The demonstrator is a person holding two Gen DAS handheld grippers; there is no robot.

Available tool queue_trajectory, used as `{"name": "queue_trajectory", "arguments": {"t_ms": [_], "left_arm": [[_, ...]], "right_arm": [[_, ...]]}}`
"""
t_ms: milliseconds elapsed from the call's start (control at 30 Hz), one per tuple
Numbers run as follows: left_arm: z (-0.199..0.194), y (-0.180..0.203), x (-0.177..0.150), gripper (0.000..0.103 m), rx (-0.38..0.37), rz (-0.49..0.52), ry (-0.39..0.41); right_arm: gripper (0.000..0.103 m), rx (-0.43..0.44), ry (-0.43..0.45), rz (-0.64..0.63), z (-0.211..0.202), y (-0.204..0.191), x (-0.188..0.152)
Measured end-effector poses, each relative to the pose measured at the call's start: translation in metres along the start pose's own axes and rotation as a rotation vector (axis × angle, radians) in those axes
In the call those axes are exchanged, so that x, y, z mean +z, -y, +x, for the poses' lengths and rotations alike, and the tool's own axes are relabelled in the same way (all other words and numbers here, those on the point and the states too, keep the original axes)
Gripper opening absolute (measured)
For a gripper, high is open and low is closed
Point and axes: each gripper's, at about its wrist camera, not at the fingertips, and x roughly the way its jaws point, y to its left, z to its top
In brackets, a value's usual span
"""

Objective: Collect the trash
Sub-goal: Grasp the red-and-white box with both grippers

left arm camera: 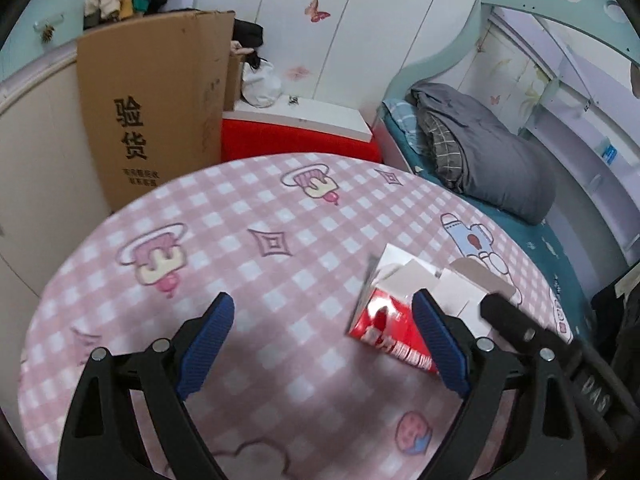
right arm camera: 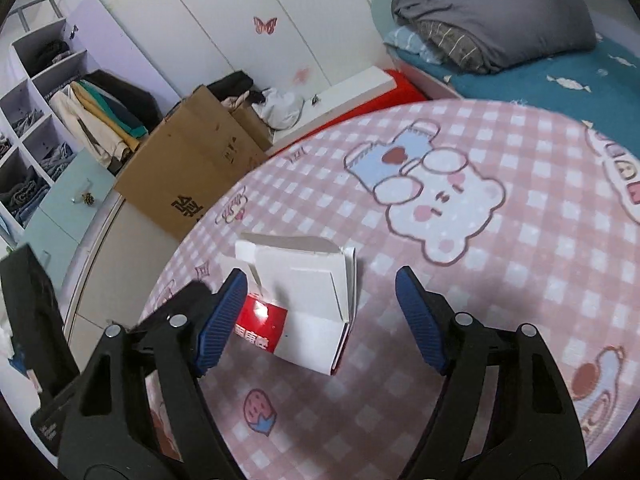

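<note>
An opened red and white carton [right arm camera: 308, 300] lies on its side on the round table with the pink checked cloth [right arm camera: 500, 280]. In the right wrist view it sits between the blue pads of my right gripper [right arm camera: 320, 284], close to the left pad and well apart from the right one. The jaws stand open. In the left wrist view the same carton [left arm camera: 380, 316] lies at the right finger of my open left gripper [left arm camera: 324, 312] and is partly hidden behind it. A black finger [left arm camera: 516, 320] of the right gripper reaches in beside the carton's white flaps.
Behind the table stand a tall cardboard box [left arm camera: 152, 112] and a red block topped by a white board [left arm camera: 296, 136]. A bed with a grey duvet [left arm camera: 488, 152] runs along the right. White wardrobe doors [left arm camera: 320, 20] and open shelves with clothes [right arm camera: 36, 140] line the walls.
</note>
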Motion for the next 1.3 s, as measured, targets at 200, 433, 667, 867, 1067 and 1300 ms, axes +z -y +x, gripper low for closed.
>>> {"name": "queue_trajectory", "arguments": {"t_ms": [200, 433, 667, 867, 1067, 1300], "left_arm": [[0.016, 0.007, 0.004, 0.084, 0.004, 0.002, -0.008], [0.017, 0.015, 0.004, 0.060, -0.038, 0.052, -0.024], [0.018, 0.024, 0.000, 0.039, -0.098, 0.087, -0.044], [0.011, 0.020, 0.000, 0.026, -0.096, 0.085, -0.008], [-0.002, 0.021, -0.003, 0.020, -0.081, 0.116, 0.036], [-0.016, 0.016, -0.004, 0.020, -0.076, 0.128, 0.078]], "right_arm": [[0.070, 0.014, 0.000, -0.002, 0.002, -0.001, 0.000], [0.045, 0.049, -0.035, -0.008, 0.009, -0.003, 0.001], [0.033, 0.029, -0.049, -0.025, 0.009, -0.005, -0.002], [0.033, 0.012, -0.043, -0.061, 0.007, -0.011, -0.003], [0.032, 0.016, -0.037, -0.082, 0.006, -0.017, -0.005], [0.032, 0.048, -0.026, -0.087, 0.001, -0.024, -0.005]]}}
